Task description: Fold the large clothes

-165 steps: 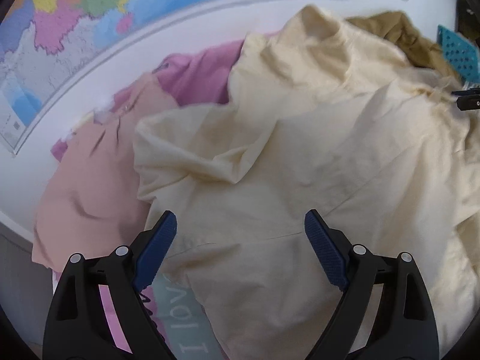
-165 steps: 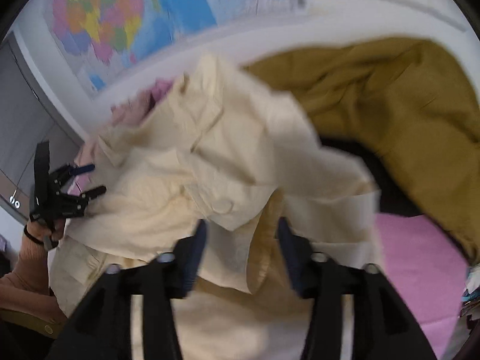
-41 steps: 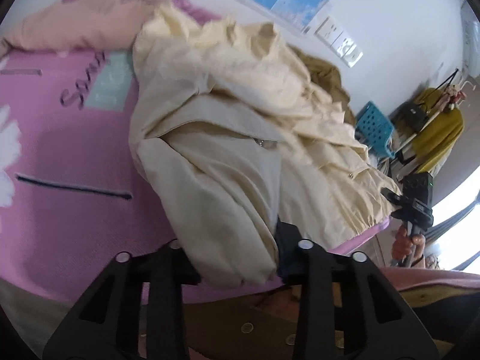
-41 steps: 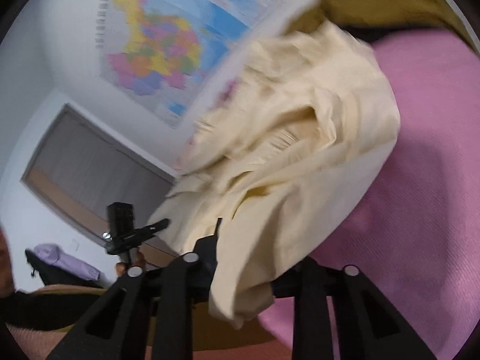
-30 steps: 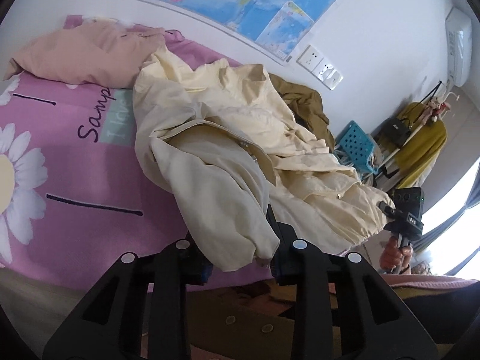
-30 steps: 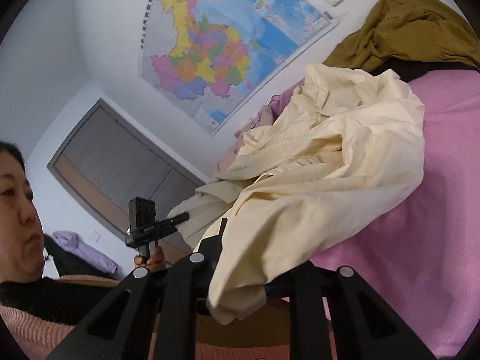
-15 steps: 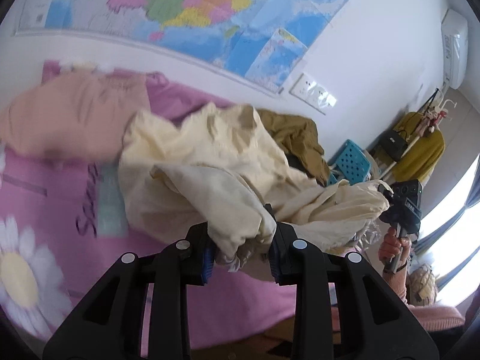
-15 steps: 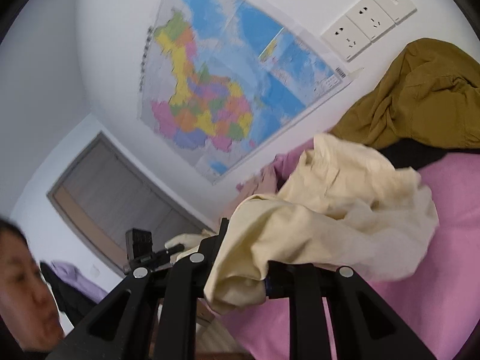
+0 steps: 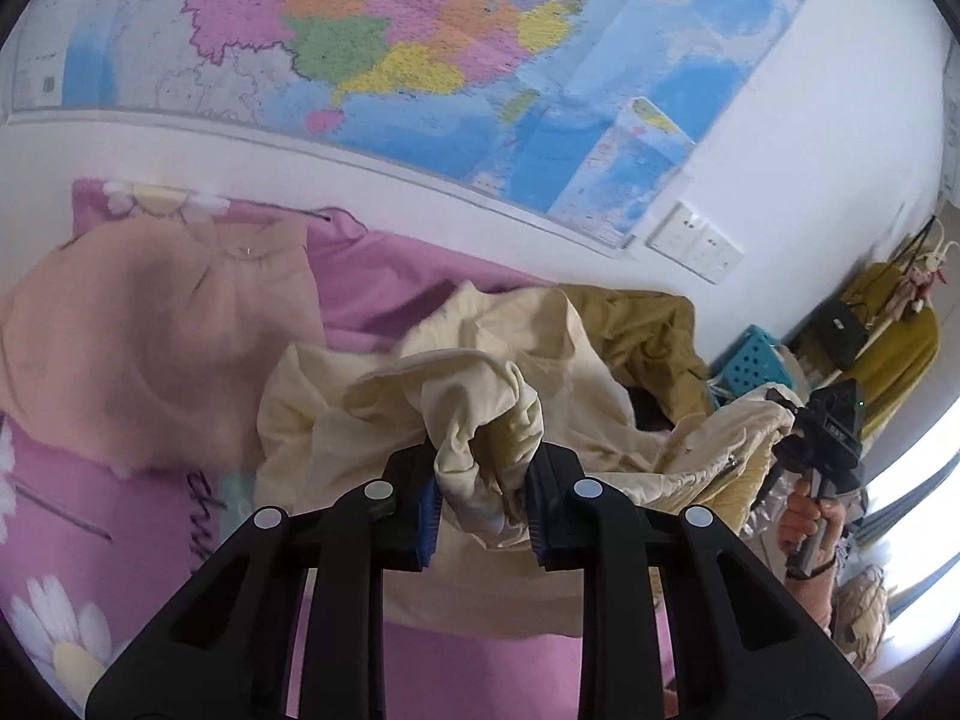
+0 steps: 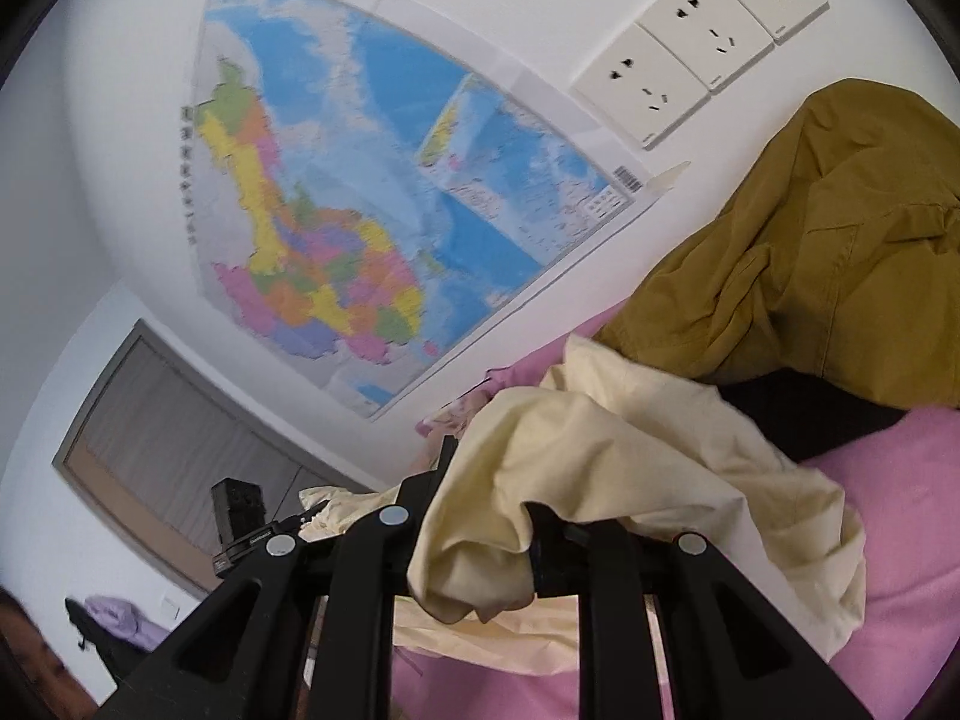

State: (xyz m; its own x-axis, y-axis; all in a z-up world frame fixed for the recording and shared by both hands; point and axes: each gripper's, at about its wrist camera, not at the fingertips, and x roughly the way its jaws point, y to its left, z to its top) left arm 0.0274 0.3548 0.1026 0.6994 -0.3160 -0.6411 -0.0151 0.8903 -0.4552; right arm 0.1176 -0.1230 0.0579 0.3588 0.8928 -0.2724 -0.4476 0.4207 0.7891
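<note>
Cream jacket [image 9: 480,420] bunched between both jaws

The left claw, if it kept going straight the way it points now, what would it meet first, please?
Probably the cream garment that the left claw already grips, bunched just ahead; beyond it lies the olive garment, though depth is unclear.

Left wrist view: along my left gripper [image 9: 483,495], angled down over the pink bedspread [image 9: 420,264], close. Right wrist view: along my right gripper [image 10: 480,540], nearer level, rolled. Shared: wall map [image 9: 420,42], cream garment [image 9: 588,372], olive garment [image 10: 810,252].
</note>
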